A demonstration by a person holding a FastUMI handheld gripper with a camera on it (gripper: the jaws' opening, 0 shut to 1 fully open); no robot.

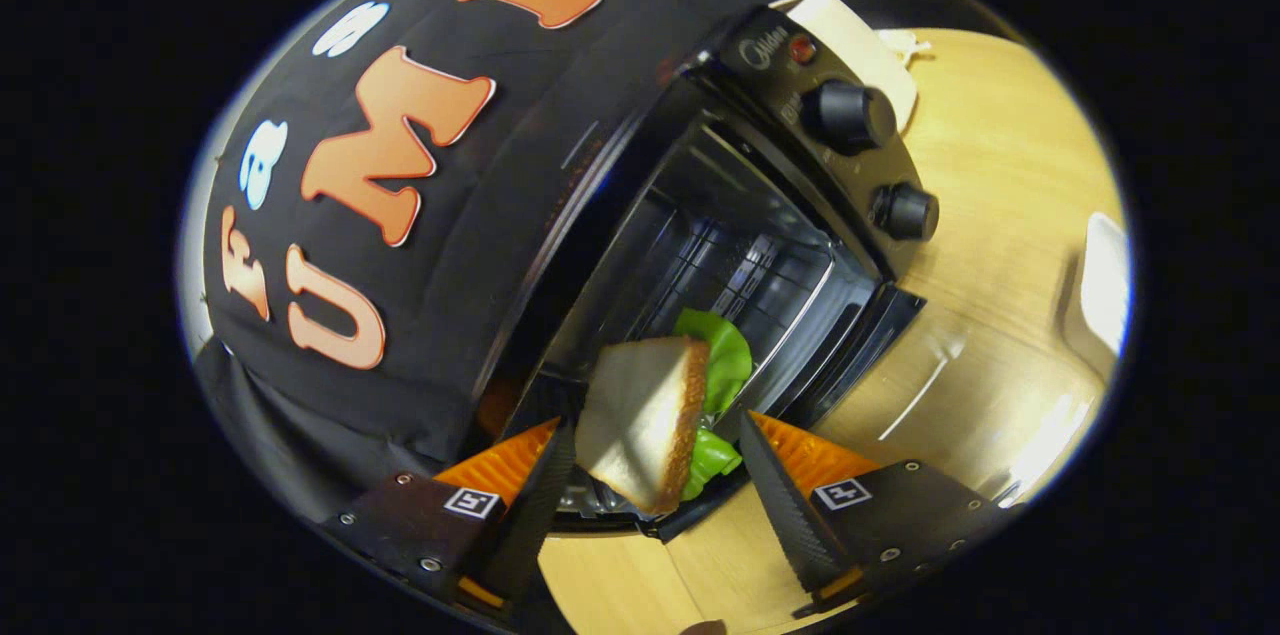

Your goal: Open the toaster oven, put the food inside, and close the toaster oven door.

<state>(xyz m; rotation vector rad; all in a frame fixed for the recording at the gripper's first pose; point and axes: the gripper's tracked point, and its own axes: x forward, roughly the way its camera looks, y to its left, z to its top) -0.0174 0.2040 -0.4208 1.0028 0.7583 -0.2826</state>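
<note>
The triangular sandwich half of pale bread with a brown crust and green lettuce leaf [655,415] lies just ahead of the fingers, in the gap between their tips, resting at the mouth of the black toaster oven with two round knobs [760,215]. It seems to sit on the lowered glass door [860,345] or on the front lip of the cavity; which of the two I cannot tell from this angle. Its long crust edge runs roughly along the line of the fingers, pointing into the oven, and the lettuce spills out on the side toward the control panel.

The gripper [655,460] is spread wide, with clear space between each finger and the sandwich, so neither pad presses on the bread. By my judgement the food has been delivered and let go (or is about to be nudged deeper), and the door-closing step is not yet done.

What the next move turns on is this: the sandwich lies straight ahead and between the fingers, while the door's free edge hangs off to the side beneath the knobs. The claw would have to back out along its own axis, without clipping the crust, then come under the door to swing it up.

Around the oven spreads a light wooden tabletop [1000,215], with a white plate [1100,290] well apart beyond the knobs and a white object [860,35] behind the oven's top.
</note>
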